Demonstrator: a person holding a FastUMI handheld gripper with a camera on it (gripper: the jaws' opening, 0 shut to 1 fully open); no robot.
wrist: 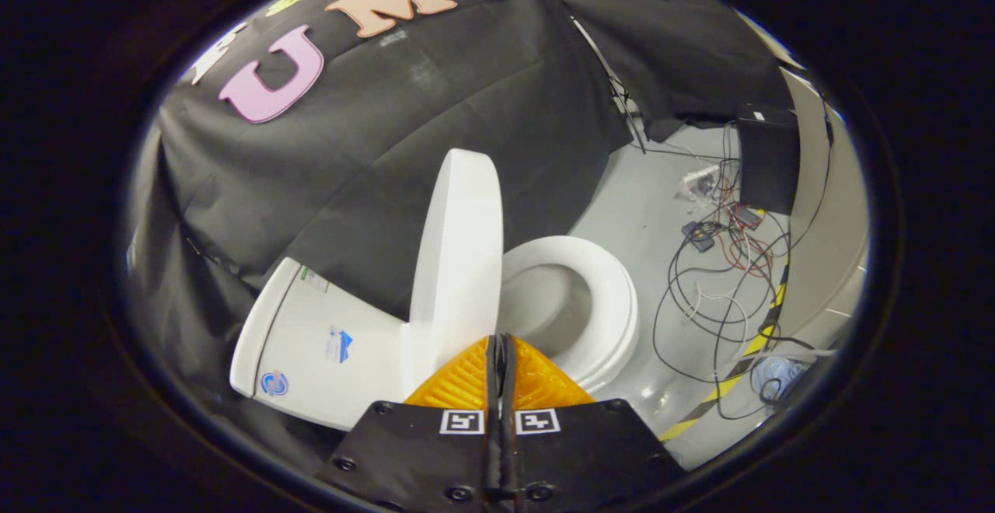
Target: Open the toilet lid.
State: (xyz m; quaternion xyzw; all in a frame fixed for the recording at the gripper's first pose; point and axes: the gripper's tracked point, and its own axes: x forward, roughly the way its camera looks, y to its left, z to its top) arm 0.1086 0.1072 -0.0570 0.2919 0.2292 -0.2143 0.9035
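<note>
- Viewing along the gripper (498, 340): its two fingers are pressed together with nothing held between them; only a thin dark seam separates the tips.
- The toilet lid (459, 253) stands raised, close to upright, just ahead of the fingertips and slightly to their left; its lower edge drops behind the fingers, so whether lid and fingers touch cannot be told.
- The toilet seat (614, 295) lies down on the bowl, ahead and to the right of the fingers; the bowl opening is exposed beside the raised lid.
- The tank (311, 342) sits left of the lid, against the black cloth wall (373, 132); its near corner is cut off by the gripper body.
- Hidden or unclear: the lid hinge is covered by the fingers; the small stickers on the tank are too small to make out.
- Lid appearance: plain white, smooth, rounded oval outline, seen nearly edge-on; seat and tank the same white.
- Beyond the seat: grey floor (645, 210) with tangled cables (723, 264) and a black box (768, 155); a yellow-black striped tape (738, 357) runs along the floor.
</note>
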